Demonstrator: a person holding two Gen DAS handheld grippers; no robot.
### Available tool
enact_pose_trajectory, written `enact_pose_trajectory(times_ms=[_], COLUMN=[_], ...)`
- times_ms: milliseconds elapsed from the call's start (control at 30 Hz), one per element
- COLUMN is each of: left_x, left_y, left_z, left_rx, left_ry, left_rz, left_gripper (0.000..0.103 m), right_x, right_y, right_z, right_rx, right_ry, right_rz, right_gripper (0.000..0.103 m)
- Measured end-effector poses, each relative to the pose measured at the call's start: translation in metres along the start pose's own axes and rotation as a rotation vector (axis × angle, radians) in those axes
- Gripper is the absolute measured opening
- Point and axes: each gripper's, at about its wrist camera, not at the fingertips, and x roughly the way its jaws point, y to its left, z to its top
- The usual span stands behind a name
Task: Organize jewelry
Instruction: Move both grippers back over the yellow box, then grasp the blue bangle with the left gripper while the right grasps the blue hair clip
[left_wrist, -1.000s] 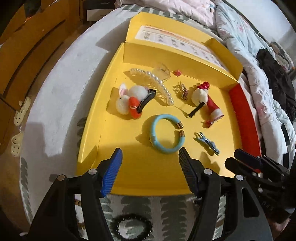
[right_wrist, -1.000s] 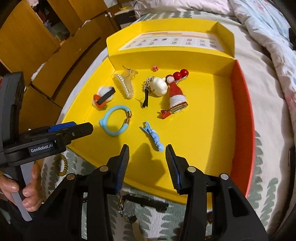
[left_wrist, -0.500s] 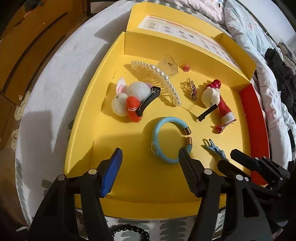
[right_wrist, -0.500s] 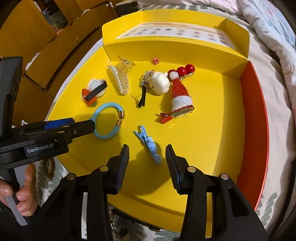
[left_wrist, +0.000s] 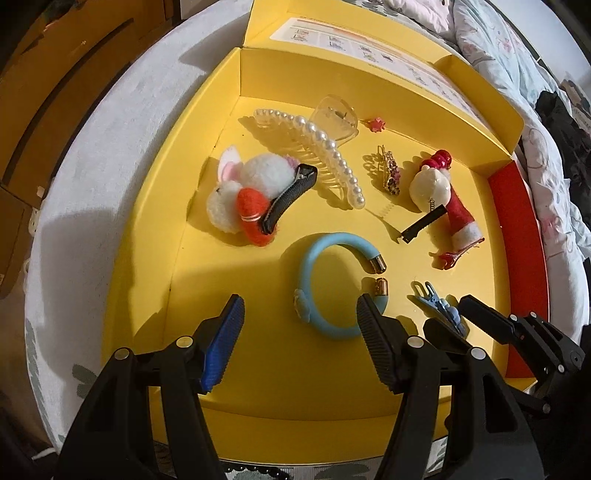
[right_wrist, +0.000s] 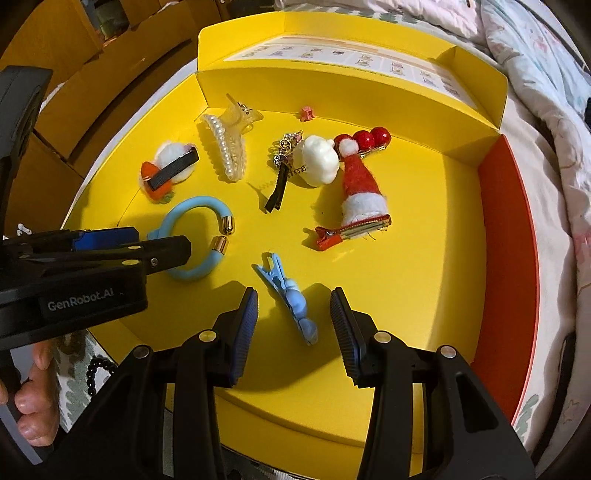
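Your left gripper (left_wrist: 299, 317) covers the near part of the blue bracelet (left_wrist: 325, 280), and a string of black beads (right_wrist: 96, 371) outside the yellow tray (left_wrist: 155, 229) is half hidden behind it. Inside the tray you have one bracelet, one pearl claw clip (right_wrist: 225, 147), one blue clip (right_wrist: 291, 299) and three plush clips. Your right gripper (right_wrist: 293, 321) is wide apart around the blue clip without touching it. Your left gripper is also wide apart and holds nothing.
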Motion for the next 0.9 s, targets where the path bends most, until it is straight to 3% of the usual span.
enact_pose_trajectory(times_ms=[133,533,667,767,900], left_x=[0.001,0.004,0.002,0.002,0.002], left_y=[0.000,-0.005,-0.003,-0.003,-0.003], left_z=[0.001,-0.001,-0.001,-0.001,-0.001], left_rx=[0.000,0.017,0.026,0.037,0.048], left_ry=[-0.004,-0.010,-0.016,-0.021,-0.023], left_rz=[0.003,0.014,0.022,0.031,0.037], left_gripper=[0.063,0.063,0.055,0.041,0.032], right_x=[0.001,0.001,0.000,-0.001,-0.002], right_y=[0.004,0.004,0.000,-0.004,-0.008], right_z=[0.001,-0.003,-0.004,-0.004,-0.003], right_rx=[-0.017,-0.040,-0.033,-0.023,-0.010], right_ry=[-0.011,-0.019,-0.015,-0.013,-0.009], right_rz=[-0.023,-0.061,-0.055,-0.049,-0.039], right_gripper=[0.044,0.029,0.025,0.021,0.016])
